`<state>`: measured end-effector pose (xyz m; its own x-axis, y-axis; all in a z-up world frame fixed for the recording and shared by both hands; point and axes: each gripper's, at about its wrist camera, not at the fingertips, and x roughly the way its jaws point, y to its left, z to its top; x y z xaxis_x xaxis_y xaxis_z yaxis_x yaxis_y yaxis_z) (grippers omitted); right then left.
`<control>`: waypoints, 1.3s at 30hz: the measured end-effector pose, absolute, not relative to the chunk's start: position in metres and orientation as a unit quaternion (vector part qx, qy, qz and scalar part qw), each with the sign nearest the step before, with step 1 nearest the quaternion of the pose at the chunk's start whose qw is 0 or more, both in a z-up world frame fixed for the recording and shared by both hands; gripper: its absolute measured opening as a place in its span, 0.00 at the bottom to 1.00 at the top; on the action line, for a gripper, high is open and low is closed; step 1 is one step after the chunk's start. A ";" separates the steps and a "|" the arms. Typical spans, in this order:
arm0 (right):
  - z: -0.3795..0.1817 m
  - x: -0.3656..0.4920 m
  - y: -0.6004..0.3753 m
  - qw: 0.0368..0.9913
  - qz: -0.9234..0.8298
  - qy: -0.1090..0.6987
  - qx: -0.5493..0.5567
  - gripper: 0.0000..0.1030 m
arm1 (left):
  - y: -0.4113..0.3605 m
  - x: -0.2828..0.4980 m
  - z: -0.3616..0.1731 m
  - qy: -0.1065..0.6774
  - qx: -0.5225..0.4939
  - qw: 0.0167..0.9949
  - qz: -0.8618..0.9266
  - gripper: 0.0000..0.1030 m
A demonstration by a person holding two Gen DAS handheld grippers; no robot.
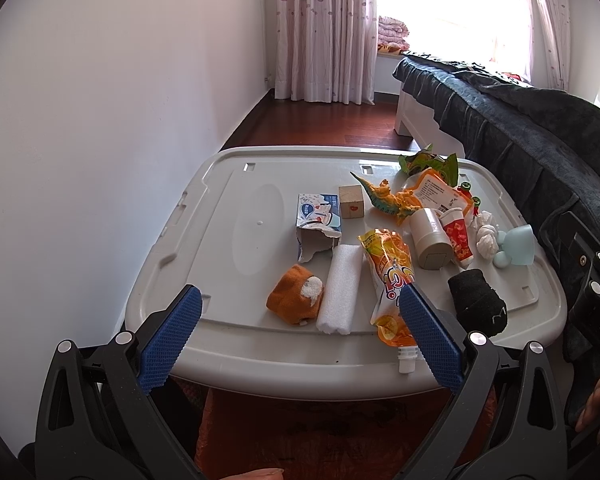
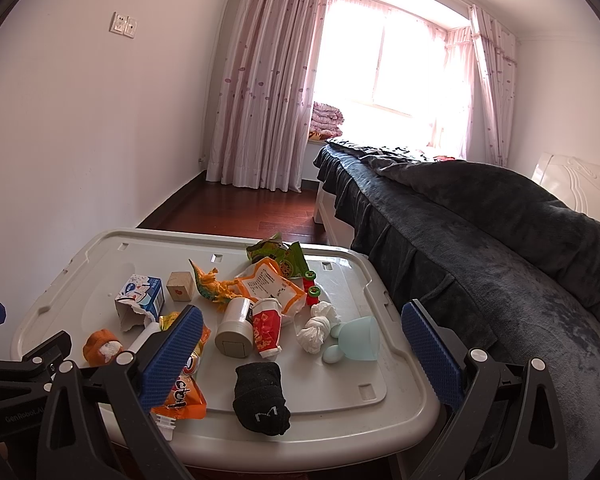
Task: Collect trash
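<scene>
Left gripper point(image 1: 300, 332): fingers spread wide, nothing between the pads; held just off the near edge of the lid.
Right gripper point(image 2: 302, 354): fingers spread wide, nothing gripped; held at the near right corner of the lid.
Work surface: grey plastic bin lid point(image 1: 236, 208), directly ahead of both grippers.
Orange juice pouch point(image 1: 386, 268): lies flat, just inboard of L gripper's right finger; white spout hangs over the near lid edge. In R wrist view point(image 2: 182, 380) partly hidden behind R gripper's left finger.
Torn milk carton point(image 1: 318, 224): ahead of L gripper, centre; ripped open end faces the gripper.
White foam strip point(image 1: 340, 290): ahead of L gripper, between carton and near edge, beside the pouch.
Orange sock point(image 1: 296, 300): rolled, touching the foam strip's left side.
Black sock point(image 2: 262, 398): rolled, between R gripper's fingers in view, near the lid edge.
Crumpled tissue point(image 2: 318, 326): ahead of R gripper, just left of the teal cup.
Teal cup point(image 2: 360, 338): on its side, ahead-right of R gripper centre; two pale egg-shaped items touch it.
Beige canister point(image 2: 234, 330): on its side, touching the red-white paper cup point(image 2: 267, 330).
Orange snack bag point(image 2: 270, 288): behind the canister, far side.
Green wrapper point(image 2: 278, 254): at the far lid edge; contents unclear, prob. empty.
Toy dinosaur point(image 2: 214, 286): far centre, next to the wooden block point(image 2: 180, 286).
Bed point(image 2: 480, 216): dark cover, right of R gripper.
</scene>
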<state>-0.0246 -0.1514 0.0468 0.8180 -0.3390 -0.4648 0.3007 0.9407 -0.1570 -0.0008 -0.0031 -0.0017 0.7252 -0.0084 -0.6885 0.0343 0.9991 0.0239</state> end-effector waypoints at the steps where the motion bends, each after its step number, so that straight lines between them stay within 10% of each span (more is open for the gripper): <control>1: 0.047 -0.025 -0.151 0.953 -0.168 0.251 -0.038 0.95 | -0.004 -0.001 -0.002 0.371 0.018 0.929 -0.012 0.94; 39: 0.049 -0.025 -0.153 0.953 -0.167 0.249 -0.039 0.95 | 0.001 -0.002 0.000 0.369 -0.012 0.929 -0.014 0.94</control>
<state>-0.0254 -0.1531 0.0492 0.8206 -0.3371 -0.4616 0.2987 0.9414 -0.1564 -0.0016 0.0007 0.0004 0.7271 -0.0346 -0.6857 0.0163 0.9993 -0.0332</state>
